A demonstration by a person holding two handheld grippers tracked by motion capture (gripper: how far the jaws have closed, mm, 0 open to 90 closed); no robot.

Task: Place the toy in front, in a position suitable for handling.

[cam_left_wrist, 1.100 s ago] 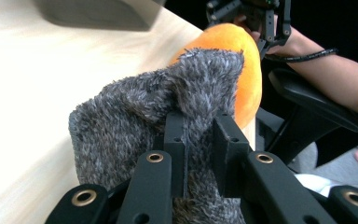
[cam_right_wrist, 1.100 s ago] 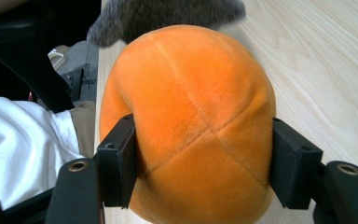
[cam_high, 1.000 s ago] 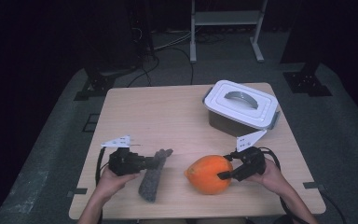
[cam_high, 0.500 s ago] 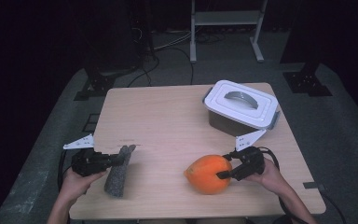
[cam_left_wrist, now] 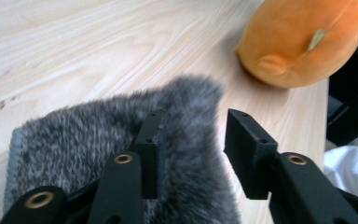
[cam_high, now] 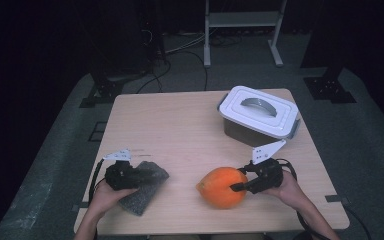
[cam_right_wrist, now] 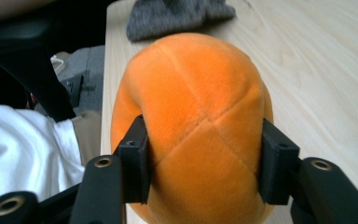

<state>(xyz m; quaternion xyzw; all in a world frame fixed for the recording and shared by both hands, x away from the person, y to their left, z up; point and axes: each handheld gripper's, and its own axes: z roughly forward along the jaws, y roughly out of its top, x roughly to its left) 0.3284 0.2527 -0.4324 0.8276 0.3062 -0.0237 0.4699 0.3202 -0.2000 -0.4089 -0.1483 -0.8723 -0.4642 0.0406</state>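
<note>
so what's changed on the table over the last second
The left gripper carried the grey furry cloth from the table's middle to its left front corner. Its jaws have just been opening, and the cloth lies loose between them. The right gripper has just been closing and now presses on the orange plush. The plush and the white lidded box stayed put.

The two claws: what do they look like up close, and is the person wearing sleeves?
Both the left claw and the right claw are black, each with two flat rectangular jaws on arms with brass-coloured rivets. Each carries a pale grey three-cornered plate on top and trails a black cable. The forearms are bare, with no sleeves in the high view.
</note>
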